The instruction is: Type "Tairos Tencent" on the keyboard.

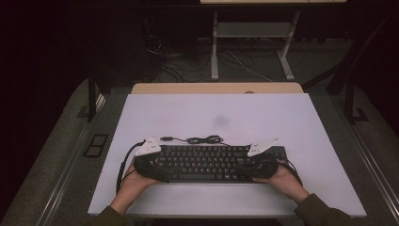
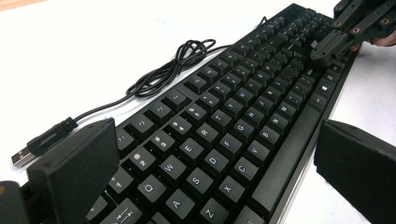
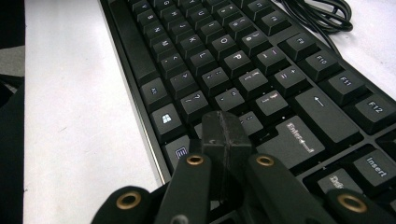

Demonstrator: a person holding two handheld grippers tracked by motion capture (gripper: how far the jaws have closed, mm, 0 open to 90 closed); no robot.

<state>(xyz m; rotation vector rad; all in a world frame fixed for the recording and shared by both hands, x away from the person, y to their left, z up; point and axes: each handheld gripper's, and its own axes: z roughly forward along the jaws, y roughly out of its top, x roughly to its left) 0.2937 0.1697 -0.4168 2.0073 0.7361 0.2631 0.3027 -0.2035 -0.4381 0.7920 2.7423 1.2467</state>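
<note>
A black keyboard (image 1: 211, 162) lies near the front of the white tabletop (image 1: 216, 110). Its cable (image 1: 197, 139) is coiled just behind it and ends in a USB plug (image 2: 23, 156). My left gripper (image 1: 157, 165) is at the keyboard's left end. In the left gripper view this left gripper (image 2: 208, 137) stands open, one jaw by the back edge and one off the front edge, with a gap showing at the front. My right gripper (image 1: 251, 165) is at the right end. In its own view the right gripper (image 3: 226, 126) is shut with nothing between its jaws, and its tip rests over keys beside Enter (image 3: 292, 140).
A wooden strip (image 1: 216, 88) borders the table's far edge. Behind it, a white metal frame (image 1: 214, 47) and loose cables sit on the dark floor. Bare white surface stretches behind the keyboard and to either side. The person's hands come in at the front edge.
</note>
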